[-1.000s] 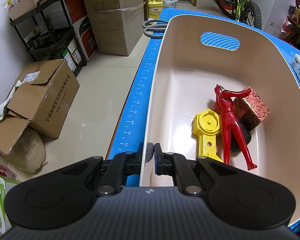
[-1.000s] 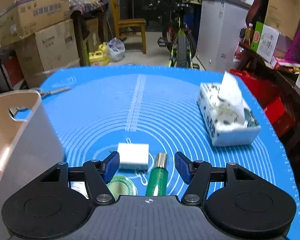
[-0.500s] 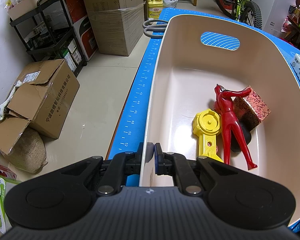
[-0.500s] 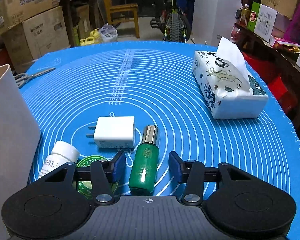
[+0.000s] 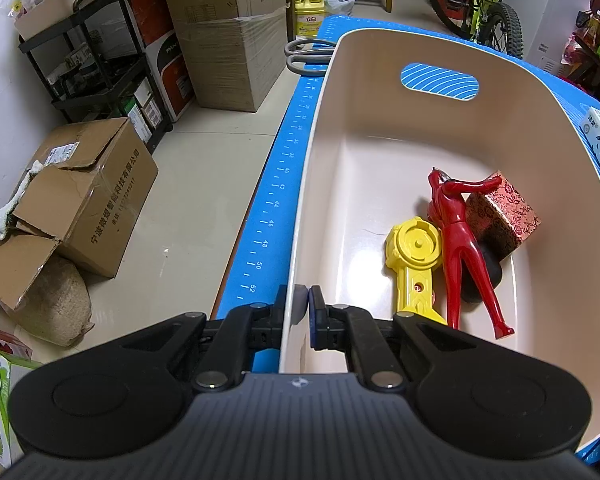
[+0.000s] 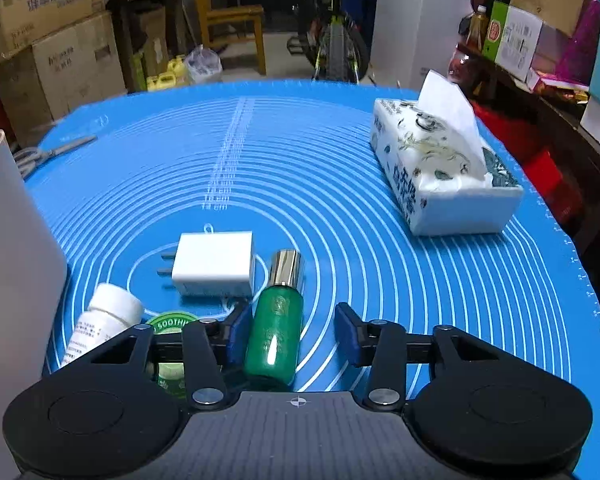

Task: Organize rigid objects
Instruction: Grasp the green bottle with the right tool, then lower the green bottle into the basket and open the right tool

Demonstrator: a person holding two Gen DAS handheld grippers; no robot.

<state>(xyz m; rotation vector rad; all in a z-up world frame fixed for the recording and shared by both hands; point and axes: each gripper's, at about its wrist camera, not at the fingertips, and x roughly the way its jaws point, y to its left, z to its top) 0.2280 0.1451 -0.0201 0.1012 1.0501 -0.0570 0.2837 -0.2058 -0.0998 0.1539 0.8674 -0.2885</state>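
Observation:
My left gripper is shut on the near left rim of the beige bin. The bin holds a red figure, a yellow toy, a red patterned box and a dark round thing under them. My right gripper is open and low over the blue mat. A green bottle with a silver cap lies between its fingers, close to the left one. A white charger, a white pill bottle and a green tin lie to its left.
A tissue pack lies at the right of the mat. Scissors lie at the far left, also in the left wrist view. The bin's outer wall stands at the left. Cardboard boxes sit on the floor beyond the table edge.
My right gripper has moved down and forward, so the green bottle now lies between its open fingers. The left gripper and the bin have not moved.

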